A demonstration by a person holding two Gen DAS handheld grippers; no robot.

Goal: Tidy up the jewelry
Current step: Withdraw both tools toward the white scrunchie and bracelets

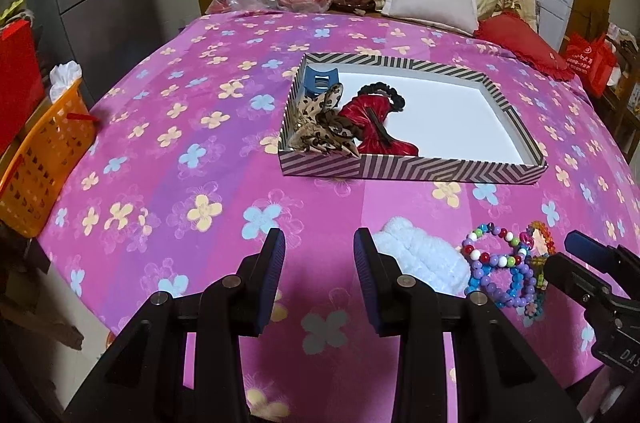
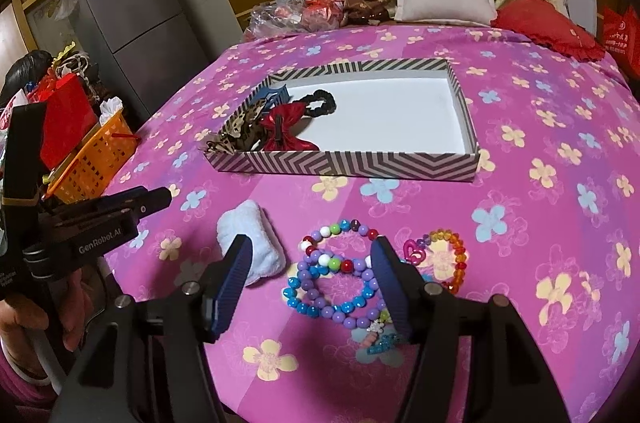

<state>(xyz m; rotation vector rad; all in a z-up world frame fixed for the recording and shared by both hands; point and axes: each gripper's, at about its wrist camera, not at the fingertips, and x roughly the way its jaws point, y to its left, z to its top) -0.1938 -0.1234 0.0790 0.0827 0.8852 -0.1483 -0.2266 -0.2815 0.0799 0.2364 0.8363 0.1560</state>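
Counting four bracelets [image 2: 340,275], one tray [image 2: 360,163].

Bracelets [image 2: 340,279]: bright bead loops, overlapping flat on bed, near edge.
Box [image 2: 352,163]: striped, shallow, open; bows [image 2: 286,127] and scrunchie [image 2: 320,101] at left end.

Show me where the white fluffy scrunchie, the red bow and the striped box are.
white fluffy scrunchie [image 2: 256,243]: right wrist view, middle of its fluffy top.
red bow [image 1: 370,127]: left wrist view, on its left loop beside the black clip.
striped box [image 2: 360,163]: right wrist view, on its near outer wall.
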